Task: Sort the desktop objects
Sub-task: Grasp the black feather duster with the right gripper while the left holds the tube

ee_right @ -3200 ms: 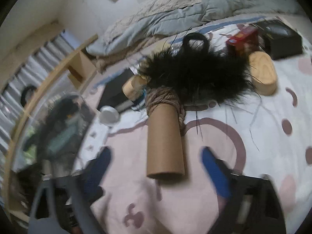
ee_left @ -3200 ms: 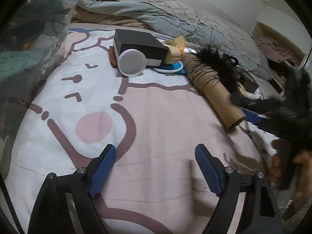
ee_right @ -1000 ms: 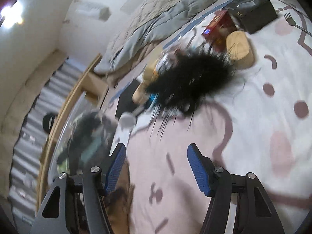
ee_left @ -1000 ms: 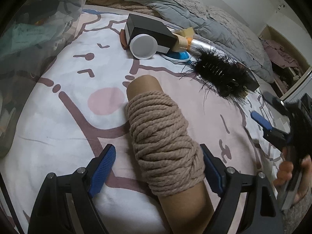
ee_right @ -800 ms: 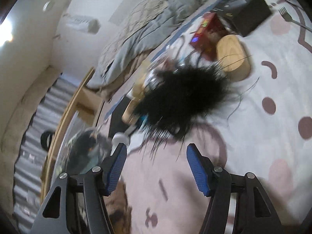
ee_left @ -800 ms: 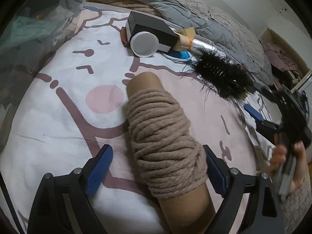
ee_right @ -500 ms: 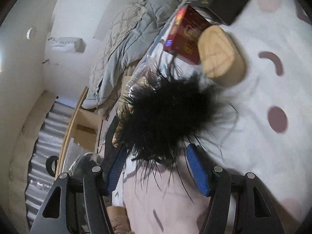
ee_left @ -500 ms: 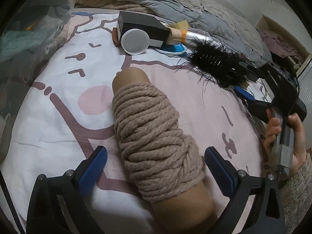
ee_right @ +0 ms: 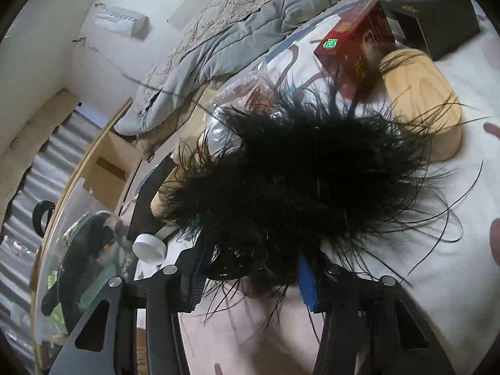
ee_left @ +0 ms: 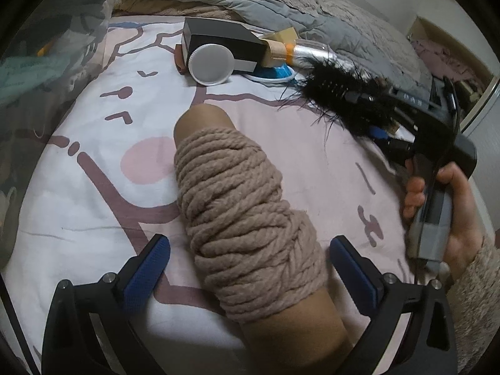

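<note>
A cardboard tube wound with beige rope (ee_left: pixel 247 218) lies on the pink-and-white bedsheet, between the blue pads of my left gripper (ee_left: pixel 250 265). The jaws stand wide apart and do not touch it. A black feathery hair claw (ee_right: pixel 290 193) fills the right wrist view. My right gripper (ee_right: pixel 253 268) has its pads pressed into the feathers from both sides. In the left wrist view the right gripper (ee_left: pixel 375 125) reaches into the same feathery claw (ee_left: pixel 340 103) at the right, held by a hand.
At the back lie a black box (ee_left: pixel 222 42), a white round lid (ee_left: pixel 211 65), a tan block (ee_left: pixel 278 48) and a silver tube (ee_left: pixel 312 51). The right wrist view shows a red box (ee_right: pixel 356 50), a wooden oval box (ee_right: pixel 428 106), a black box (ee_right: pixel 434 22) and a grey duvet (ee_right: pixel 225 40).
My left gripper let go of the rope tube and its jaws opened wider. My right gripper moved onto the black feathery claw and closed on it.
</note>
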Motion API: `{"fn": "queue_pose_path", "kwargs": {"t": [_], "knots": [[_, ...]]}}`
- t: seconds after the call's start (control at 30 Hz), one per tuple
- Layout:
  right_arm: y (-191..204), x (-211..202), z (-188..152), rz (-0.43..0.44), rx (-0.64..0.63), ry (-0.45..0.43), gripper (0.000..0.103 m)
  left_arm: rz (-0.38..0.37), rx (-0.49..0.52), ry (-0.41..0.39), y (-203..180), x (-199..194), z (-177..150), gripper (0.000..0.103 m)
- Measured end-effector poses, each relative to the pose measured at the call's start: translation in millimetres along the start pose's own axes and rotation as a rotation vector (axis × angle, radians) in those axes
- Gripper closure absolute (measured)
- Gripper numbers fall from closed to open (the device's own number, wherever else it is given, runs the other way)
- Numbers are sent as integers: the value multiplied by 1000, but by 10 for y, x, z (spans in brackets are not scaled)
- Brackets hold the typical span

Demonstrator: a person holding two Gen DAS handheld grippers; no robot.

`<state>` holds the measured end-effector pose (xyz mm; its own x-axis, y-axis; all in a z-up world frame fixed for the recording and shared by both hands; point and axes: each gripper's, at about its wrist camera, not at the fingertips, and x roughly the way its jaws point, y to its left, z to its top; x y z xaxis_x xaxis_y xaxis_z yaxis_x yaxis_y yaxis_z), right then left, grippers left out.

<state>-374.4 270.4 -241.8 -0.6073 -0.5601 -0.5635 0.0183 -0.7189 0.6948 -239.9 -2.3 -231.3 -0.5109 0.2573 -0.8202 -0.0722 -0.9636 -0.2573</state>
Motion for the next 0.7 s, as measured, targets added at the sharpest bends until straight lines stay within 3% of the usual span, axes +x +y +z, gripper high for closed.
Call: {"fn": "queue_pose_path", "kwargs": {"t": [0.3,0.53,0.7], "knots": [[65,-179,-274,20,18,83,54,-91,-89,2,145,-56,35,0],[119,-420,-532,91,105,173,54,-104,-86,2,153,-69,27,0],[90,-684,-746,131,161,176,54,-107,-72,1,150,-62,24,0]]}}
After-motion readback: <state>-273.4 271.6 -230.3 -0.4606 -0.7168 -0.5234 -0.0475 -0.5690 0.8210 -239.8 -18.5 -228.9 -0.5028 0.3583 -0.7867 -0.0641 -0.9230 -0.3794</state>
